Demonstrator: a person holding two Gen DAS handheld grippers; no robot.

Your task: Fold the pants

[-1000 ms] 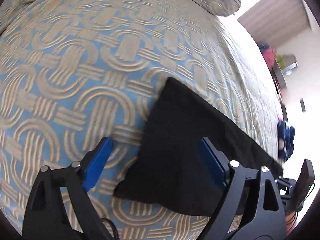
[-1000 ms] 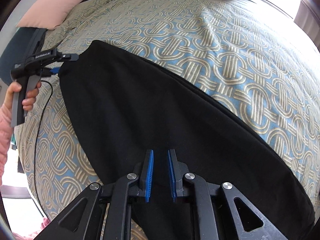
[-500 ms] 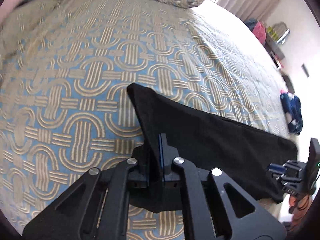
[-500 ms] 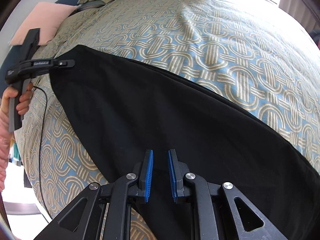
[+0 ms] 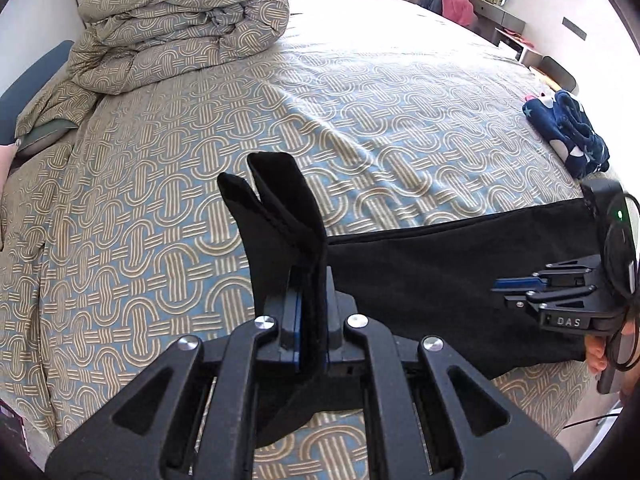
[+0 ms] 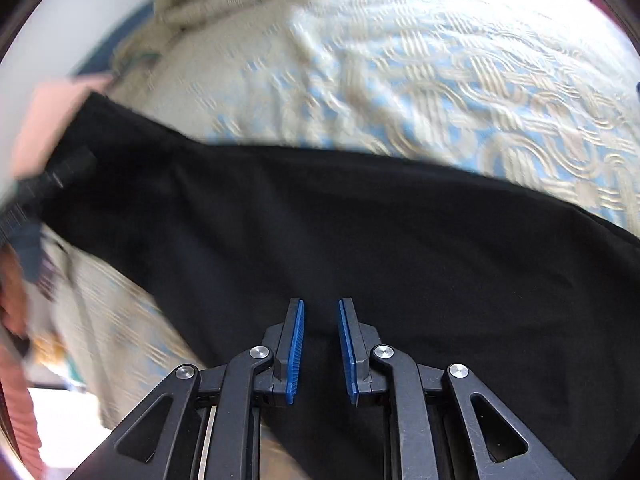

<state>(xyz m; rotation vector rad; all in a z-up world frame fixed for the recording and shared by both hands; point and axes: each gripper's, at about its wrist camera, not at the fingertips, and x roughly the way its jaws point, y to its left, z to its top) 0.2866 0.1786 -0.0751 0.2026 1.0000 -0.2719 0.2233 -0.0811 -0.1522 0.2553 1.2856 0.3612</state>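
The black pants (image 5: 420,272) lie stretched across the patterned bedspread (image 5: 360,120). My left gripper (image 5: 310,280) is shut on one end of them and holds it up off the bed, with the fabric standing up between the jaws. My right gripper (image 5: 498,286) is low over the other end, seen from the side. In the right wrist view the pants (image 6: 320,220) fill the middle. There the right gripper (image 6: 321,302) keeps a narrow gap between its blue pads (image 6: 295,344), and no pinched fabric shows. The blurred left gripper (image 6: 48,188) is at the left edge.
A rolled duvet (image 5: 180,28) sits at the head of the bed, with a pink pillow (image 6: 52,120) beside it. A dark blue starred garment (image 5: 568,132) lies at the bed's right edge. A desk (image 5: 504,20) stands at the back. A hand (image 5: 596,356) holds the right gripper.
My left gripper closed on the end of the pants, then lifted it and carried it over the bed while rolling. The right gripper shifted a little, with its narrow gap about the same.
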